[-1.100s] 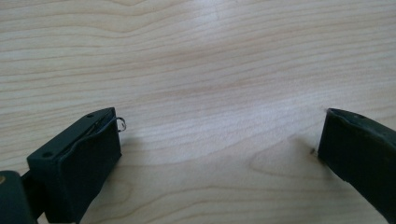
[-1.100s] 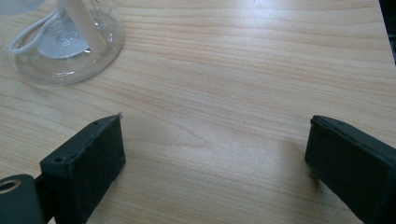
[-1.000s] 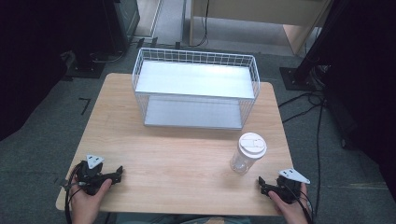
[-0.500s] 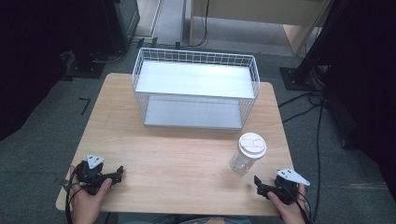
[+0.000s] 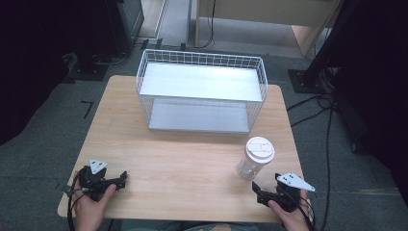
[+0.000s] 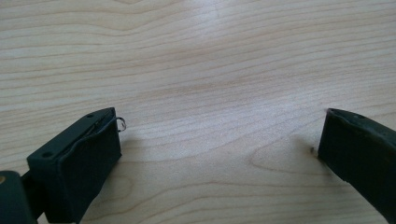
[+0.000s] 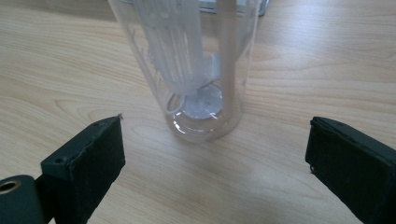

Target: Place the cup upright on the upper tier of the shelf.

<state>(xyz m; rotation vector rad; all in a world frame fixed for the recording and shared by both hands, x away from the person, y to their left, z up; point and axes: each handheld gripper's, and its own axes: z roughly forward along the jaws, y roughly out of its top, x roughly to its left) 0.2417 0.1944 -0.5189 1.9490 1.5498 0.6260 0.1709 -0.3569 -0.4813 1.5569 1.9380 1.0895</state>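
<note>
- Right gripper (image 5: 262, 191) sits low at the table's near right corner, held in the person's right hand (image 5: 292, 214), jaws spread wide with nothing between them.
- In the right gripper view the same right gripper (image 7: 215, 154) looks straight at the clear plastic cup (image 7: 201, 65), which stands just ahead of the gaping jaws and touches neither.
- That cup (image 5: 255, 158) is upright near the table's right edge, a little in from the near edge, with a white lid (image 5: 260, 148) on top.
- Through the clear wall, the right gripper view picks up pale reflections of the wire basket behind; what is inside the cup, if anything, I cannot tell.
- Over to the left gripper (image 5: 120, 179): near left corner of the table, in the left hand (image 5: 91, 204), a grey three-cornered plate (image 5: 97, 166) on top.
- Left gripper view has the left gripper (image 6: 219, 140) hanging above bare wood grain, jaws well apart and gripping nothing.
- White wire basket (image 5: 202, 60) stands along the far edge of the wooden table (image 5: 183, 159), centred, with a pale flat panel across its top and another at its base.
- Cup and basket are apart; the cup is off the basket's near right corner.
- Dark floor and cables (image 5: 332, 110) lie beyond the table's right edge.
</note>
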